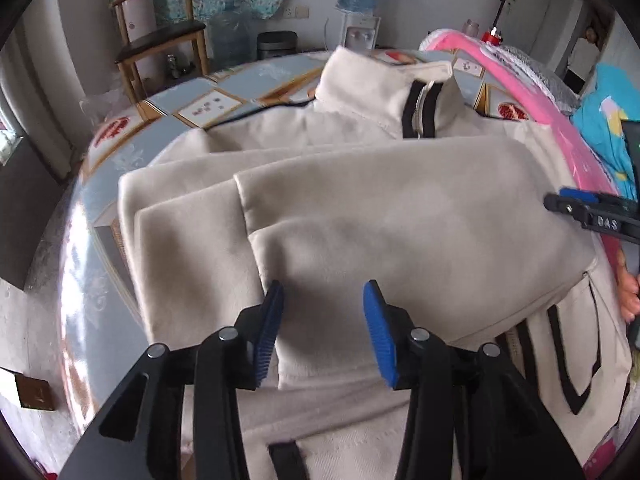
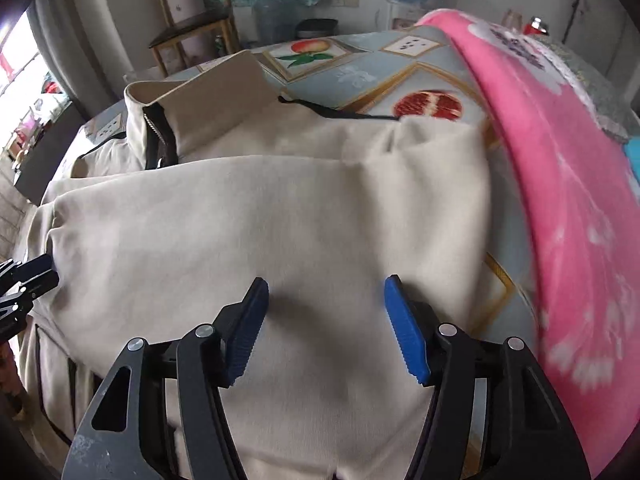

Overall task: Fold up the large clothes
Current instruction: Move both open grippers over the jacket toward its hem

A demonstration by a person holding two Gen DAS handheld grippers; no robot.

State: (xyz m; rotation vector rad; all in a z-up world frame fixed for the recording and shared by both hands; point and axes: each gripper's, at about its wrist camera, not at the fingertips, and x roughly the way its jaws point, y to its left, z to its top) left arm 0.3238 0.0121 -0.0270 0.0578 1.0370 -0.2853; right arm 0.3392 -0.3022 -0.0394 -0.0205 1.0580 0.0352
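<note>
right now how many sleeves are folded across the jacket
2. One sleeve lies at the left, under the other sleeve, which crosses the middle. Both jaws hang open above them.

The jacket (image 1: 360, 216) ran off the bottom of the left wrist frame, its hem out of sight under the left gripper (image 1: 324, 332). Its folded sleeves hid most of the front, and the cloth covered much of the table (image 1: 80, 248). At the right edge only the tip of the right gripper (image 1: 576, 208) showed, so its spread could not be judged. In the right wrist frame the pink blanket (image 2: 560, 208) was smeared with blur toward the lower right.
</note>
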